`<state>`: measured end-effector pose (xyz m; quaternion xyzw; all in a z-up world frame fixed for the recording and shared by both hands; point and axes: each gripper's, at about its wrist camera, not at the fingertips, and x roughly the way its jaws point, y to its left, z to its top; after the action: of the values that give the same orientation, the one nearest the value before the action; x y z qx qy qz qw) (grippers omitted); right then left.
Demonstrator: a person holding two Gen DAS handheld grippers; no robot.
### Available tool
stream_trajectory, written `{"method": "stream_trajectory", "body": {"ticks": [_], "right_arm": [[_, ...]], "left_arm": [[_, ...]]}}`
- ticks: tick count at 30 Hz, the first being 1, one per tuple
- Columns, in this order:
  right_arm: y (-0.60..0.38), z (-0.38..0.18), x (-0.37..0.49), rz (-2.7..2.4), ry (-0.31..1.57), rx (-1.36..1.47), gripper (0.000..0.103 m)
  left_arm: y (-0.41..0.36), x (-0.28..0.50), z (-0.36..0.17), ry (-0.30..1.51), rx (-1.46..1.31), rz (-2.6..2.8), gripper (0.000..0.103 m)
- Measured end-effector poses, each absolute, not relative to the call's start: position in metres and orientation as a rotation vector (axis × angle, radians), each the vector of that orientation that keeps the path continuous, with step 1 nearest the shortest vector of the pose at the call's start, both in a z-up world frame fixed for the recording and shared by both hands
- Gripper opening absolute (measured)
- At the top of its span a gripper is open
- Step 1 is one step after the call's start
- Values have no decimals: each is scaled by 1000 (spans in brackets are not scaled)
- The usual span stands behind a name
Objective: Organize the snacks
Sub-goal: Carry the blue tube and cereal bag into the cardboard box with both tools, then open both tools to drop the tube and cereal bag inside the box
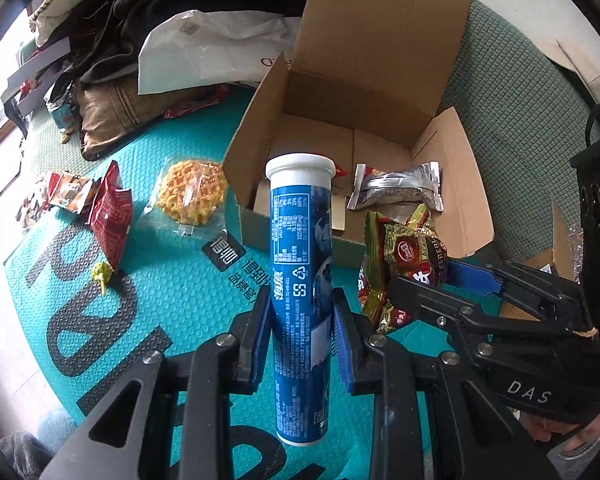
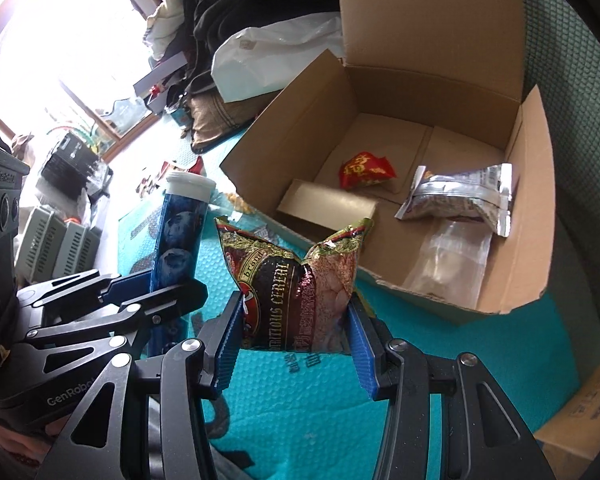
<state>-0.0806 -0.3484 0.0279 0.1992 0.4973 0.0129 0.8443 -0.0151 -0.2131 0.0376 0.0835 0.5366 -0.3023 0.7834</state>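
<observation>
Teal padded mat (image 1: 172, 304) carries an open cardboard box (image 2: 512, 272), and just before its near edge the left gripper (image 1: 302, 336) clamps an upright blue tablet tube (image 1: 300, 280) while the right gripper (image 2: 296, 336) pinches a cereal packet (image 2: 296, 280), both apparently poised for boxing.

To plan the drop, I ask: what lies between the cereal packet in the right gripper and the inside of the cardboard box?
Right wrist view: only the box's low front wall stands between; the cereal packet, shut in the right gripper, hangs just before it.

Each of the 2 fisheye cameras looks forward along its own tongs, close above the teal mat (image 1: 172, 300). Both face the open cardboard box (image 1: 380, 92) just ahead, and each also catches the other tongs alongside.
</observation>
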Motion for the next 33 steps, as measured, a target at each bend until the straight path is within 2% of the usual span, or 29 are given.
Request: {"method": "stream_trajectory", "body": {"ticks": [16, 24, 33], "right_arm": [[-422, 47, -60, -97, 956, 424, 48], [-442, 47, -43, -170, 956, 381, 48], [-448, 20, -34, -211, 1006, 390, 48]], "left_arm": [[-293, 32, 65, 1045, 285, -726, 28], [-314, 53, 58, 1039, 301, -693, 28], [-334, 64, 30, 1098, 302, -655, 28]]}}
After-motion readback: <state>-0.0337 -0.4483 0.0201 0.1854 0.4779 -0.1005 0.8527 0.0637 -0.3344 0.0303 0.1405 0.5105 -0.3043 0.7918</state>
